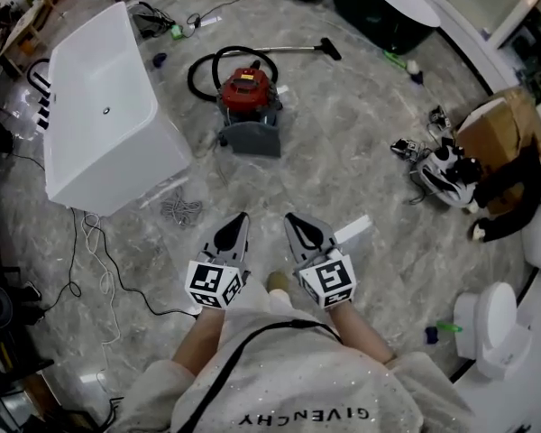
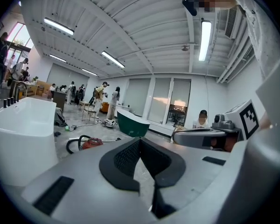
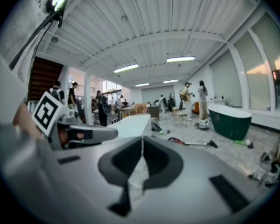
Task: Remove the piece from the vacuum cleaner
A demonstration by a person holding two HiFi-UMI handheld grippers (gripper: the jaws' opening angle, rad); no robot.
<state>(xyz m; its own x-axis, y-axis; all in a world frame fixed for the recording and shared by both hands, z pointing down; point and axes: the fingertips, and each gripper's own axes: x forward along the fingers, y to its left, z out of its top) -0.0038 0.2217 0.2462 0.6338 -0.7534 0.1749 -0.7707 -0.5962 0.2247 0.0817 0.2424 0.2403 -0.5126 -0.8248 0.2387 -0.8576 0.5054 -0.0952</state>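
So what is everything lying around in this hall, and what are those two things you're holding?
vacuum cleaner: one, red, middle of the floor
hose: one, black, looped left of the vacuum cleaner
white bathtub: one, white, left of the vacuum cleaner
green bathtub: one, dark green, far side
cardboard box: one, brown, right edge
toilet: one, white, lower right
people: several, far end of the hall
left gripper: one, grey, jaws shut, empty
right gripper: one, grey, jaws shut, empty
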